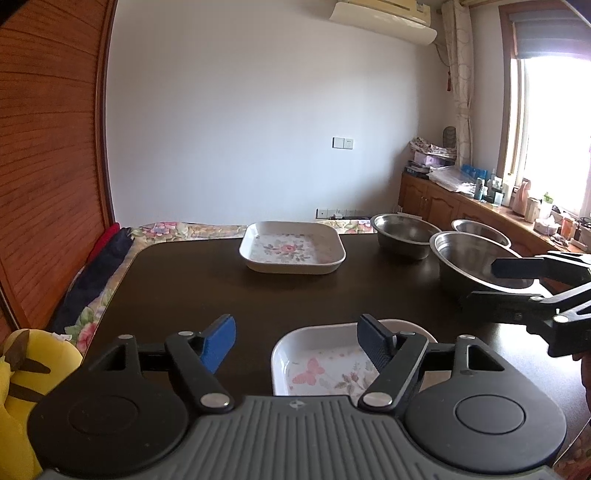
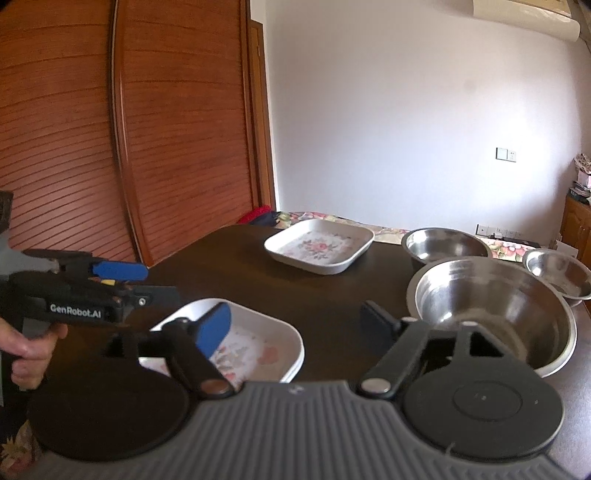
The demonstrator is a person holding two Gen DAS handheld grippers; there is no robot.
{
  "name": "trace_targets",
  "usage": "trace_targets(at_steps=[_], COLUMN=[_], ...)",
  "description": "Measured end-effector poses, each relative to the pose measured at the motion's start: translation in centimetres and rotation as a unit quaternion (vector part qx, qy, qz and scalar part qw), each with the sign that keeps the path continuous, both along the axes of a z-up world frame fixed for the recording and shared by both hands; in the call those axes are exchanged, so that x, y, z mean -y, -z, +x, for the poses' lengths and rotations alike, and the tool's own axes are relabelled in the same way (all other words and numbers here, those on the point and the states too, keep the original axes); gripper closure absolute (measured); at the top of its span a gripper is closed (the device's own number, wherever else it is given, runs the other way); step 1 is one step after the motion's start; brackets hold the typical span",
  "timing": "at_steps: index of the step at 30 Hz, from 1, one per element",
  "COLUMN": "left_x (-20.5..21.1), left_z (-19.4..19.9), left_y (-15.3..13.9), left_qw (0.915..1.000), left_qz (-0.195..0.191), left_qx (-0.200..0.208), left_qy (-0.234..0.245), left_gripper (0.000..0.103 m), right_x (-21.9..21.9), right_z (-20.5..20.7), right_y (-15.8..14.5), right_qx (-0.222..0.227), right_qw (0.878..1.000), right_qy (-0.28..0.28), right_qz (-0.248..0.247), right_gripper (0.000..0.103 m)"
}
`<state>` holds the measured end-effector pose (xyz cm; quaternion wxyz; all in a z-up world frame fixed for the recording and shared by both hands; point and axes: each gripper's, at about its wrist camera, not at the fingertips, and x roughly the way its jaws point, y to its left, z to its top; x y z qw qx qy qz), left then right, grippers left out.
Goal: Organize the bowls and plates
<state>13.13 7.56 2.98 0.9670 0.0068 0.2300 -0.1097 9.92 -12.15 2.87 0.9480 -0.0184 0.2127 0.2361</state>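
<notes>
Plates first: at lower centre we see a floral square plate (image 1: 321,363) on the dark bench (image 1: 207,291), beneath our left gripper (image 1: 295,341), jaws apart and empty. Right gripper (image 2: 295,325), likewise apart, nears the large steel bowl (image 2: 495,314). Farther: second plate (image 1: 291,247), two smaller bowls (image 1: 402,236).

Plain white wall (image 1: 240,129) out back, slatted wooden doors (image 2: 147,129) on the left, bright window (image 1: 554,129) on the right over cluttered wood cabinets (image 1: 436,199), air conditioner (image 1: 384,18) up top, floral bed (image 1: 177,229) behind the dark bench (image 1: 221,288).
</notes>
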Motion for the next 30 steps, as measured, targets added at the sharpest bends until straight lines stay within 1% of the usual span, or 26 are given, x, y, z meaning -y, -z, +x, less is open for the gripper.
trace_targets(at_steps=[1,4,8,11,15,20,23,28,29,30], left_x=[-0.1,-0.5,-1.2,-1.6,-2.1,-2.8,-2.9,-3.1,-3.2,-3.2], left_z=[0.2,0.5,1.2,2.0,3.8,6.8,8.8,12.5,13.3,14.1], left_y=[-0.2,-0.7,-1.4,-2.0,-2.3,-2.5,-2.3,-1.9,-1.8,-1.6], left_qw=[1.0,0.9999,0.9998,0.9995,0.9996,0.9998,0.9998,0.9993,0.9992,0.9991], left_qz=[-0.001,-0.003,-0.01,0.0,0.004,0.006,0.014,0.022,0.022,0.021], left_qx=[0.002,0.012,0.019,0.031,0.029,0.018,0.012,-0.01,-0.014,-0.018], left_qy=[0.001,0.0,-0.001,-0.006,-0.005,0.006,0.012,0.027,0.03,0.032], left_gripper=[0.001,0.0,0.0,0.0,0.0,0.0,0.0,0.0,0.0,0.0], right_x=[0.0,0.0,-0.3,-0.5,-0.9,-1.7,-2.3,-3.0,-3.1,-3.2], right_z=[0.0,0.2,1.1,1.9,3.1,5.5,7.4,10.7,11.3,11.9], right_y=[-0.1,-0.4,-1.3,-2.2,-3.3,-4.4,-4.3,-3.9,-3.8,-3.7], right_qx=[0.003,0.013,0.019,0.023,0.041,0.03,0.011,-0.025,-0.033,-0.041], right_qw=[1.0,1.0,1.0,1.0,0.999,1.0,1.0,1.0,0.999,0.999], right_qy=[0.0,0.001,-0.005,-0.005,0.006,0.001,-0.001,0.002,0.001,0.0], right_qz=[0.0,0.001,0.004,0.002,-0.01,-0.009,-0.014,-0.015,-0.012,-0.011], right_gripper=[0.015,0.007,0.0,0.0,0.0,0.0,0.0,0.0,0.001,0.004])
